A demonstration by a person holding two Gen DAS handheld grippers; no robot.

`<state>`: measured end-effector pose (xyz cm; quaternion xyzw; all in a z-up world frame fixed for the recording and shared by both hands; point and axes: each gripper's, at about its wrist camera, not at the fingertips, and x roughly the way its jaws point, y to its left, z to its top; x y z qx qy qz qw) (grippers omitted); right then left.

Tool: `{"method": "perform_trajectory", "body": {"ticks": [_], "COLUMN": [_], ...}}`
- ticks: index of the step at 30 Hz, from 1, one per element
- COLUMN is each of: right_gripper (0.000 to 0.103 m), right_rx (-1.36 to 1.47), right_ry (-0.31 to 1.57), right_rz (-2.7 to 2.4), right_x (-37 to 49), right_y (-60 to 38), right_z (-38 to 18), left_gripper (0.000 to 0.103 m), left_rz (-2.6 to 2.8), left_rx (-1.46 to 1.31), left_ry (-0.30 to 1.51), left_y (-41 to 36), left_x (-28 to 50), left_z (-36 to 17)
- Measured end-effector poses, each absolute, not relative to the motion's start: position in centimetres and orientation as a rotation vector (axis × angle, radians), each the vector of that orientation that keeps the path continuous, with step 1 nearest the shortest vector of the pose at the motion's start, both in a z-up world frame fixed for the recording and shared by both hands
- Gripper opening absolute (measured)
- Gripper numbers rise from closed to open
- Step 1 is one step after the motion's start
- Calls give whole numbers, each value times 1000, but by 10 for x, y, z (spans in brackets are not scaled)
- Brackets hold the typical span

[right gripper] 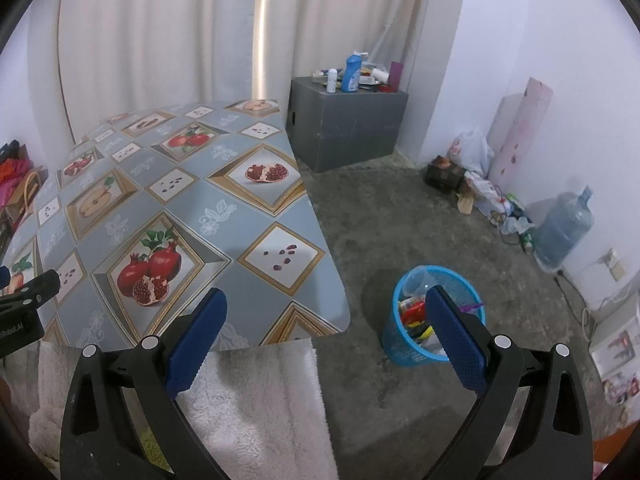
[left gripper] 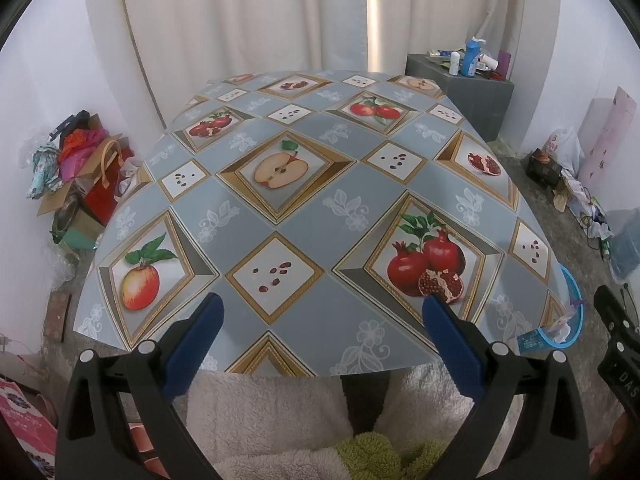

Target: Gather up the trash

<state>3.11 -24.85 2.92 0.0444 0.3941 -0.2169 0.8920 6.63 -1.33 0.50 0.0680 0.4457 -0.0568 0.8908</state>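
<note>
A blue mesh bin (right gripper: 412, 344) stands on the floor right of the table, filled with colourful wrappers and a clear cup. In the left wrist view only its rim (left gripper: 570, 308) shows past the table's right edge. The table (right gripper: 224, 184) wears a grey-blue cloth printed with apples and pomegranates, and I see nothing lying on it. My left gripper (left gripper: 322, 312) hovers open over the table's near edge, holding nothing. My right gripper (right gripper: 326, 306) is open too, over the table's near right corner, its right finger in front of the bin.
A grey box (right gripper: 348, 124) with bottles on top sits in the far corner. Bags and a large water jug (right gripper: 564, 228) line the right wall. A pile of bags and cloth (left gripper: 80, 176) lies left of the table. A white fleece (right gripper: 256, 412) covers the near foreground.
</note>
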Motion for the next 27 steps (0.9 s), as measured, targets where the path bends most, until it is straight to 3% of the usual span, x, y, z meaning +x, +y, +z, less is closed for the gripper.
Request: {"method": "perform_trajectory", "body": {"ticks": [27], "right_gripper": [95], "right_rx": [93], "right_ry": [819], "right_rz": [-457], "right_x": [32], "right_y": [-245], "right_z": [29], "left_gripper": [97], "left_rz": [-120], "left_rx": [140], "left_ry": [925], "left_y": [-12], "left_x": [66], "left_z": [5]}}
